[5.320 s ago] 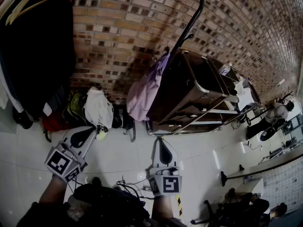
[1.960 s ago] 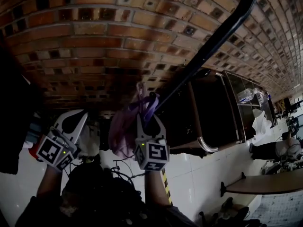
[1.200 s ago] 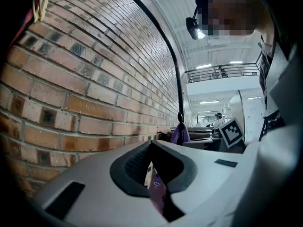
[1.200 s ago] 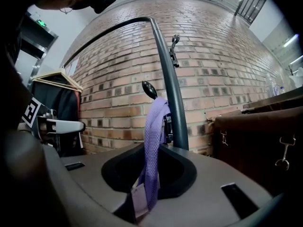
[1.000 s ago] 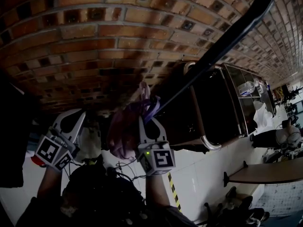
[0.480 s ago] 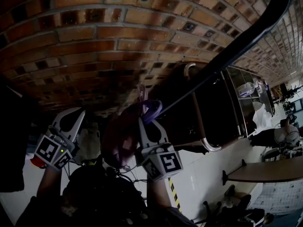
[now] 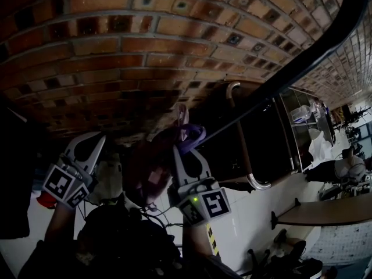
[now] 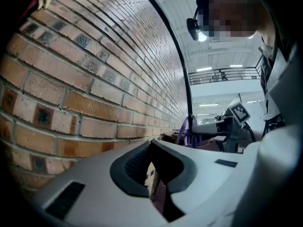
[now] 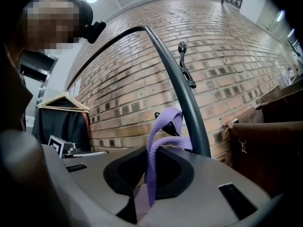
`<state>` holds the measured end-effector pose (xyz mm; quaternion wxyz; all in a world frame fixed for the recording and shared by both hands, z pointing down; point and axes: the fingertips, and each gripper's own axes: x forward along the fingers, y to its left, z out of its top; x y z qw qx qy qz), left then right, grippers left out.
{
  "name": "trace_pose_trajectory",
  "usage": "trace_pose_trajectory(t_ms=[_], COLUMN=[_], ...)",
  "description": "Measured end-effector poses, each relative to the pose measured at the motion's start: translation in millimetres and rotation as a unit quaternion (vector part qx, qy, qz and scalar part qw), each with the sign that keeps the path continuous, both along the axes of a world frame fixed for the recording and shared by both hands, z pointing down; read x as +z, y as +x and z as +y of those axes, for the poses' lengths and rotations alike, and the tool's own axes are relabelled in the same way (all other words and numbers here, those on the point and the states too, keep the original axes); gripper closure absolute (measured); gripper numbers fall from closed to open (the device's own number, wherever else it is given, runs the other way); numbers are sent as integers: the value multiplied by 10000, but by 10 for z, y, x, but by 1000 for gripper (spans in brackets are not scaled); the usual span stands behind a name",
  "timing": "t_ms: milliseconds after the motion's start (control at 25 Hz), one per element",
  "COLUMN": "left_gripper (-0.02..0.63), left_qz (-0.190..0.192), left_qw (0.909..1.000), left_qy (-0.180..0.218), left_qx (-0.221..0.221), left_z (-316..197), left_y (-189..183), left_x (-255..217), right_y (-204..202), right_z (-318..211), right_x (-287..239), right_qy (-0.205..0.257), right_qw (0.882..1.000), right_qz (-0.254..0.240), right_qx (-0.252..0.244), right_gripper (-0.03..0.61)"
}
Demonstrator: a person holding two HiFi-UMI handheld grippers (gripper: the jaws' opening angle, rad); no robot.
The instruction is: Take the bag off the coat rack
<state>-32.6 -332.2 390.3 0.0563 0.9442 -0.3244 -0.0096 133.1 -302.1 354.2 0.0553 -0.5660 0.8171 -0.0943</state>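
Note:
A pink bag point(image 7: 150, 170) hangs by its purple strap point(image 7: 189, 133) from a curved black coat rack pole point(image 7: 302, 54). My right gripper point(image 7: 179, 151) reaches up under the strap. In the right gripper view the strap point(image 9: 163, 134) runs down between the jaws and is pinched there by the right gripper point(image 9: 147, 183). Its upper loop still lies over a small black peg point(image 9: 165, 122) beside the pole point(image 9: 182, 91). My left gripper point(image 7: 90, 147) is held up to the left of the bag, shut and holding nothing. In its own view the left gripper point(image 8: 158, 183) faces the brick wall.
A brick wall point(image 7: 116, 57) stands close behind the rack. A dark cabinet with a metal rail point(image 7: 241, 132) is on the right. Dark clothes point(image 7: 17, 173) hang on the left under a wooden hanger point(image 9: 61, 100). A table point(image 7: 325, 211) and white floor tiles point(image 7: 244, 225) lie low right.
The right gripper reached up from floor level and closed on the purple strap. In the last second it tilted and drifted slightly right and down with it. The left gripper barely moved.

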Motion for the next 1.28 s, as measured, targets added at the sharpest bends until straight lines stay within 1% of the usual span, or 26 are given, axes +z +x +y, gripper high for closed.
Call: trace_pose_trajectory(t_ms=[400,600,760,1000,1120,1280], left_gripper=[594,594,594,594,594,594], left_qz=[66,90,100,127,146,168], left_qw=[10000,9999,9999,9998,9998,9998], left_qy=[-56,-63,-68,-73,-69,-88], left_qx=[8,32,73,104,80,44], left_z=[-119,-188,-241,-267,-286,-291], left_y=[-18,-19,-6,-8,-53,-139], left_x=[27,36,32,32,31,24], right_y=[3,55,-154,-317,-462,-660], right_z=[-50,-63,-89,-138,-162,-164], right_x=[-122,-118,-349,-584,-574,-490], right_qy=[34,285,328,591,541,349], right_qw=[9998,9995,9993,9971,9958,9939], right_qz=[-190,99,82,-48,-167,-412], right_qx=[17,15,-173,-483,-713,-959], right_gripper=[508,508,508,508,508,508])
